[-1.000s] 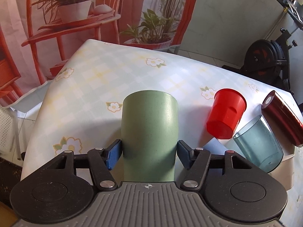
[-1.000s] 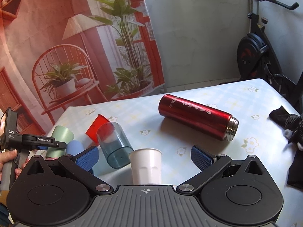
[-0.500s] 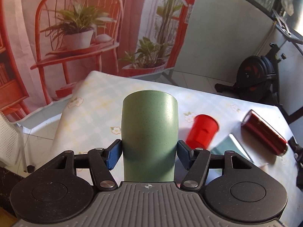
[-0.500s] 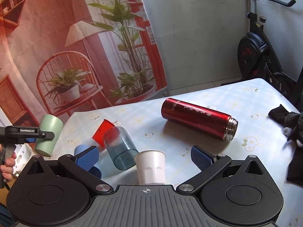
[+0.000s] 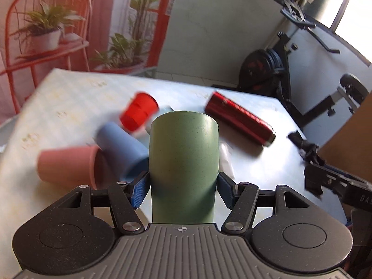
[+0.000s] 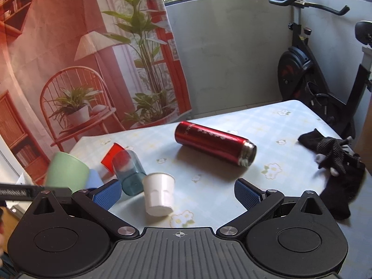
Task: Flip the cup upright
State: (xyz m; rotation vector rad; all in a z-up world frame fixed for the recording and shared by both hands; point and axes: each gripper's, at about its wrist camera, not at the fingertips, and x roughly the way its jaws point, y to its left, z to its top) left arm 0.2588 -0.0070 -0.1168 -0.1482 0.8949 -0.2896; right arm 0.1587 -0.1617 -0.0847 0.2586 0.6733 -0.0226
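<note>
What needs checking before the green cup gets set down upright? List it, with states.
1. Grip: left gripper pads press both sides of the green cup: ok.
2. Cup clear of the table: ok, seen lifted in the right wrist view.
3. Which end is the mouth: cannot tell; both views blurred.
4. Landing spot: pink cup and blue cup lie crowded below: not ok.
5. Right gripper open and empty, near the white cup: ok.
</note>
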